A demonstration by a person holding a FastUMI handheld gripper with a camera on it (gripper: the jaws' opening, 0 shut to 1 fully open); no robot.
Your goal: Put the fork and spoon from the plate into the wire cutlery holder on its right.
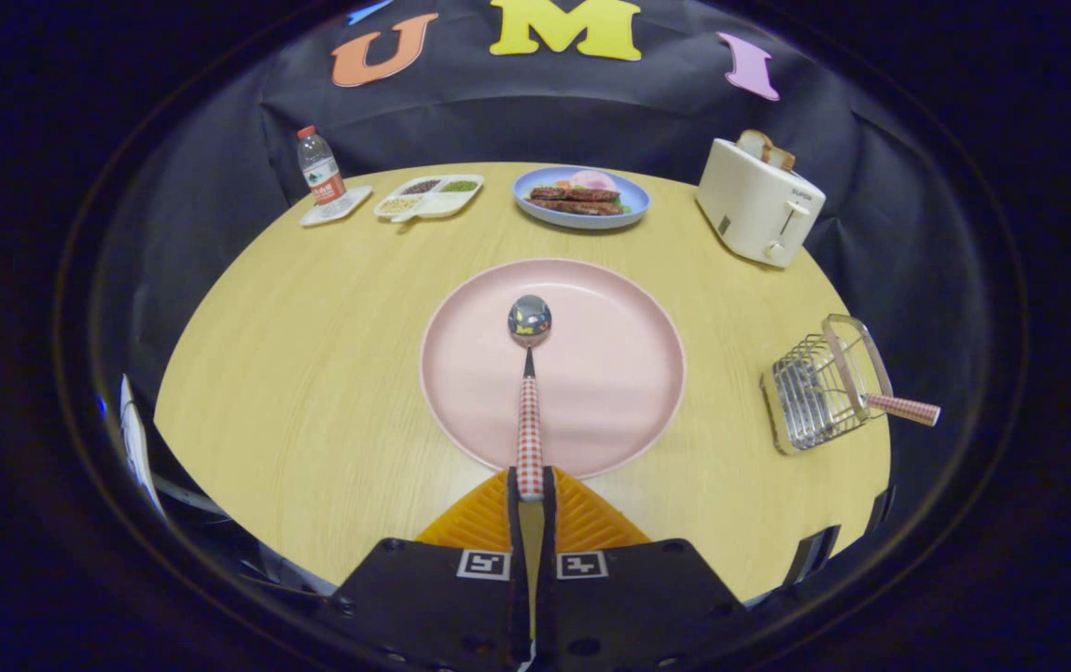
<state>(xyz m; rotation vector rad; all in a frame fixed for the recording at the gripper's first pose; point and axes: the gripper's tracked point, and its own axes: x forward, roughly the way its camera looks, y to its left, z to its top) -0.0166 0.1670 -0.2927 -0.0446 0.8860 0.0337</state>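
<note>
One steel spoon with a red-checked handle (529,411): handle end pinched between both fingers of the gripper (530,487), jaws nearly closed; bowl over the round pink plate (610,392) at the table's centre. One wire cutlery holder (815,392), right table edge, holding one checked handle (904,408). Bare wood between. Far edge: one toaster (758,201), one blue food plate (580,197).

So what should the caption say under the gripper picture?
Gripper shut on the spoon over the pink plate; a checked handle already sits in the wire cutlery holder.
</note>
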